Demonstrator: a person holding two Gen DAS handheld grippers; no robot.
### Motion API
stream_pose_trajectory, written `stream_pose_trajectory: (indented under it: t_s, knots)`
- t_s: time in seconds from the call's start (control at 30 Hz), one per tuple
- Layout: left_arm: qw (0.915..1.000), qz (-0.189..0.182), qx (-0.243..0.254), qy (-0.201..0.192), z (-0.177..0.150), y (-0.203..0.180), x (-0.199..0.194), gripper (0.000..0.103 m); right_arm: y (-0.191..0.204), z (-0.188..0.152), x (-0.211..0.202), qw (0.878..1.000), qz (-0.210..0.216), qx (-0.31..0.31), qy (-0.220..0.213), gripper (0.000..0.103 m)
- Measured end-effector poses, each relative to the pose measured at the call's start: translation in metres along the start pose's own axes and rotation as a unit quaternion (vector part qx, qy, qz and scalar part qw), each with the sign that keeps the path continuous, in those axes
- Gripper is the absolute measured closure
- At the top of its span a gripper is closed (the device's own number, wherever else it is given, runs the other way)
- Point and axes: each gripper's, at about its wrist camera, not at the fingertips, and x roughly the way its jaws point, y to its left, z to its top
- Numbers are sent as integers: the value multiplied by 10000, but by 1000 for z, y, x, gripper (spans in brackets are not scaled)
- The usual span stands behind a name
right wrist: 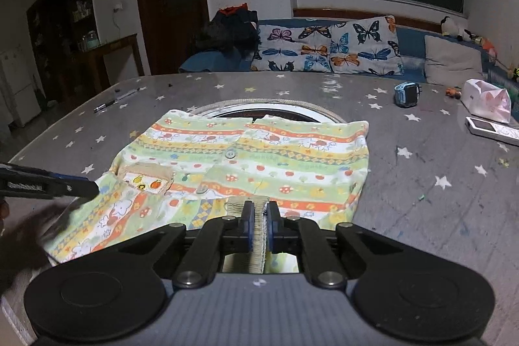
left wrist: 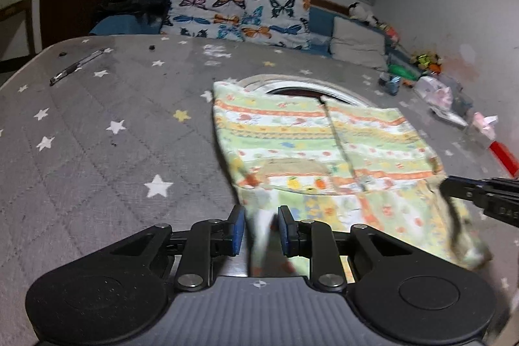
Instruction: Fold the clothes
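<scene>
Right wrist view: right gripper [right wrist: 259,218] clamped on the ribbed hem of the striped shirt [right wrist: 259,148], at 6 o'clock. Left wrist view: left gripper [left wrist: 260,224] has fabric between its blue pads [left wrist: 238,224], jaws narrow; grip blurred. Shirt lies on the star-print table [right wrist: 438,200], over a round inset at 12. Watch [right wrist: 407,90] at 1 o'clock, pen [right wrist: 118,99] at 10.

Small striped floral shirt [right wrist: 253,158], green-orange-yellow, buttoned, spread flat on starred table, near edge lifted
</scene>
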Motion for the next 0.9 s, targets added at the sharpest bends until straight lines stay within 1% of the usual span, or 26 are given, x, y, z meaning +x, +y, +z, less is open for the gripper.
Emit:
stream_pose_trajectory:
  t_s: [0.13, 0.23, 0.3, 0.37, 0.5, 0.57, 0.63, 0.7, 0.73, 0.8, 0.9]
  knots:
    - [9999, 152, 43, 27, 0, 3, 5, 79, -3, -8, 16, 9992, -135, -52, 369, 95]
    - [9999, 94, 83, -35, 3, 2, -5, 79, -1, -7, 8, 9994, -149, -150, 267, 94]
    - [9999, -63, 142, -63, 5, -6, -11, 79, 3, -4, 1, 9995, -11, -281, 154, 91]
    - [9994, -215, 241, -82, 5, -15, -15, 78, 9, -2, -3, 9991, 158, -385, 111, 91]
    - [9974, -441, 578, 12, -4, -35, -14, 78, 14, -11, 2, 9978, 386, -429, 324, 91]
    - [9962, -383, 774, 111, -11, -42, -11, 78, 15, -19, 4, 9973, 400, -430, 439, 90]
    - [9951, -360, 907, 161, -16, -44, -9, 78, 17, -23, -1, 9972, 398, -483, 409, 89]
    - [9952, -348, 900, 153, -18, -44, -10, 77, 16, -25, -6, 9973, 435, -468, 371, 88]
    - [9955, -346, 876, 136, -18, -44, -12, 76, 16, -27, -7, 9970, 441, -498, 390, 86]
    - [9955, -351, 879, 94, -19, -44, -17, 76, 17, -30, -7, 9963, 443, -595, 445, 86]
    - [9937, -385, 1050, 62, -22, -46, -29, 76, 22, -31, -16, 9955, 383, -782, 375, 86]
